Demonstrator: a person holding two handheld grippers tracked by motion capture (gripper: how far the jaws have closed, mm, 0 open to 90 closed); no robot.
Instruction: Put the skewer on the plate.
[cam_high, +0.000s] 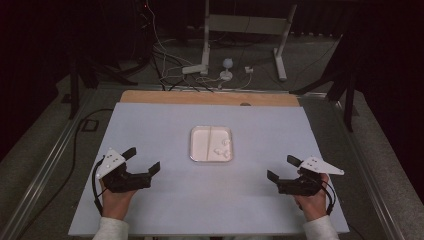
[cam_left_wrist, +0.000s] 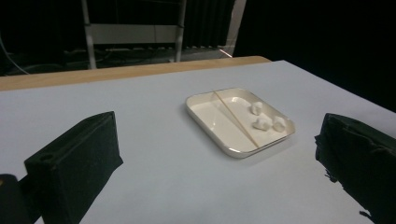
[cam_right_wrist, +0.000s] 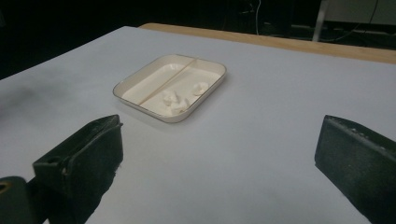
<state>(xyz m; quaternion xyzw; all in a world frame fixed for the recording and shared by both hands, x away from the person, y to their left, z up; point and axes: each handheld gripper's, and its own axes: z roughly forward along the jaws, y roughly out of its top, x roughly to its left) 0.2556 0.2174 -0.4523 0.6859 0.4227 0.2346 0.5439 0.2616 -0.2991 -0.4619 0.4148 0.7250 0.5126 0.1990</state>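
A white square tray (cam_high: 196, 131) sits in the middle of the pale blue table. A thin stick (cam_high: 209, 144) lies across it, and three small white lumps (cam_high: 222, 149) rest in its right half. The tray (cam_left_wrist: 205, 121) with its stick (cam_left_wrist: 236, 119) and lumps (cam_left_wrist: 262, 122) lies ahead of my left gripper (cam_left_wrist: 219, 172). From the other side, the tray (cam_right_wrist: 140, 79) and lumps (cam_right_wrist: 175, 100) lie beyond my right gripper (cam_right_wrist: 219, 158). At the near left, my left gripper (cam_high: 145, 160) is open and holds nothing. Down at the near right, my right gripper (cam_high: 282, 168) is open and holds nothing.
A wooden strip (cam_high: 210, 98) runs along the table's far edge. Beyond it stand a white frame (cam_high: 245, 30) and loose cables (cam_high: 170, 65) on the floor. Dark metal stands (cam_high: 345, 85) flank the table.
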